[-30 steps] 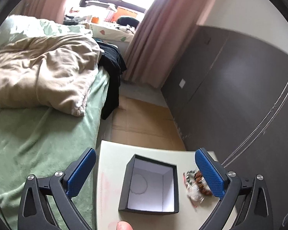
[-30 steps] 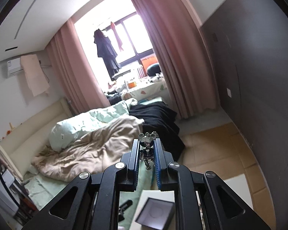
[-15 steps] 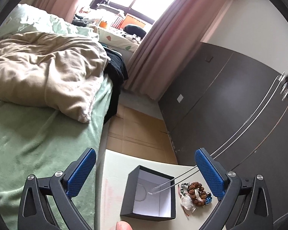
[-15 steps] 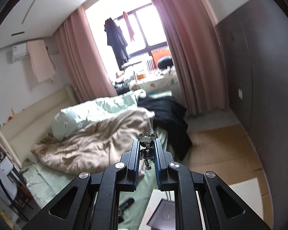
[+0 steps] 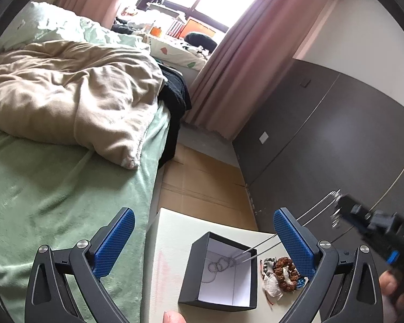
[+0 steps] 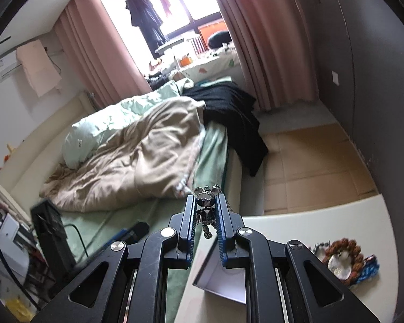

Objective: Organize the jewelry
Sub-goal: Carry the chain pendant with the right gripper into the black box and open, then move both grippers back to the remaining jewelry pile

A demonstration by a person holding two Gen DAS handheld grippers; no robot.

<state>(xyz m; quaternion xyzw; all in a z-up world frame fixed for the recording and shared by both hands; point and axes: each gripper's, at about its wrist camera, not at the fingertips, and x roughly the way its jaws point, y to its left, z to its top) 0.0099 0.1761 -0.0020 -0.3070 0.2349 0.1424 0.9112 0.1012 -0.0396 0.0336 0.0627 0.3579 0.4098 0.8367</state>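
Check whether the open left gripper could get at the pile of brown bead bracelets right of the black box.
Probably yes. The left gripper is open and holds nothing, and the brown bead bracelets lie uncovered on the cream pad beside the black box. Only the taut silver chain crosses above them.

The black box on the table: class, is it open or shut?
Open: the black box has no lid on, its white inside and chain showing.

On the table [image 5: 172,231] the open box [image 5: 220,290] sits left of the bead bracelets [image 5: 282,270]. A chain [image 5: 261,245] slants from the right gripper [image 6: 206,204] (up at the right) down into the box, its end seemingly coiled on the floor. The bed [image 5: 54,188] lies left of the table, the wardrobe [image 5: 336,140] right.
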